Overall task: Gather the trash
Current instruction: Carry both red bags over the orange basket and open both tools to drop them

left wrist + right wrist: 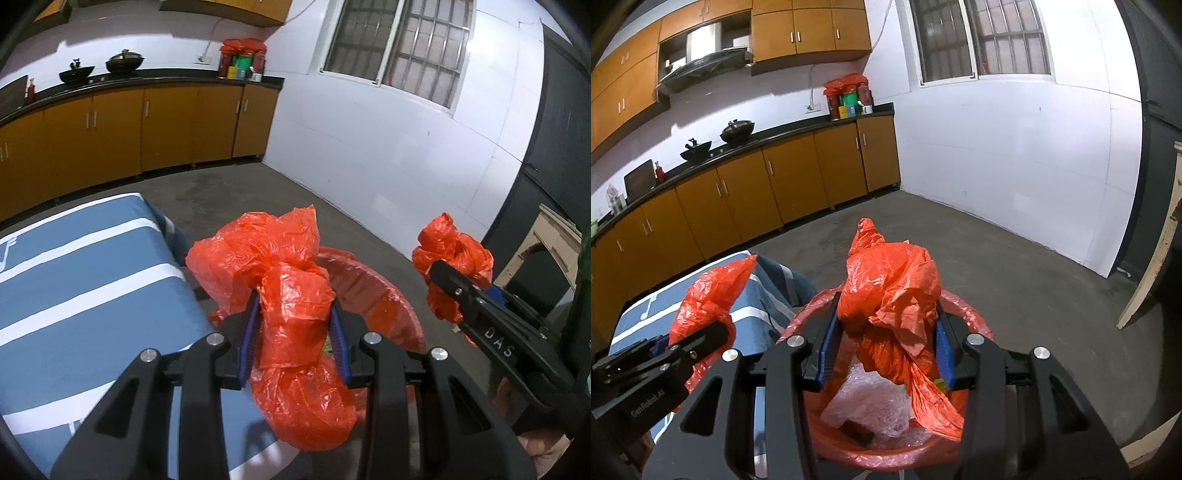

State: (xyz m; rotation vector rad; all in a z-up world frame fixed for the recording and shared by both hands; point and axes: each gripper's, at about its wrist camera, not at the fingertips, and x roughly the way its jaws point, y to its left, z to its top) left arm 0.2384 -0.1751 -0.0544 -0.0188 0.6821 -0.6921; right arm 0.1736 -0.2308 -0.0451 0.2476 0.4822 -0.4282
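1. Left wrist view showed the left gripper [295,321] clamped on a bunched handle of the red bag [295,398]; its blue pads [248,339] pressed the plastic from both sides, so that side of the bag's mouth was held gathered.
2. The right gripper [886,332] was likewise closed on the other bunched handle [897,295], seen from the left camera as a separate red wad [452,254] apart from the first.
3. Holding one handle in each gripper kept the two flaps apart and raised, which I judged suited either tying the mouth shut or lifting the liner out.
4. The bag lined a round bin [975,321] standing on the grey floor [1015,266] just beside the blue striped bench [74,280]; its rim was wrapped in the same red film.
5. Inside, under the right gripper, lay crumpled clear wrap [875,402] and a dark scrap, so trash seemed already gathered there.
6. Next would likely come crossing the handles; thin film could tear or slip from the pads if pulled hard.
7. A second red bag [846,86] sat far off on the kitchen counter, untouched.
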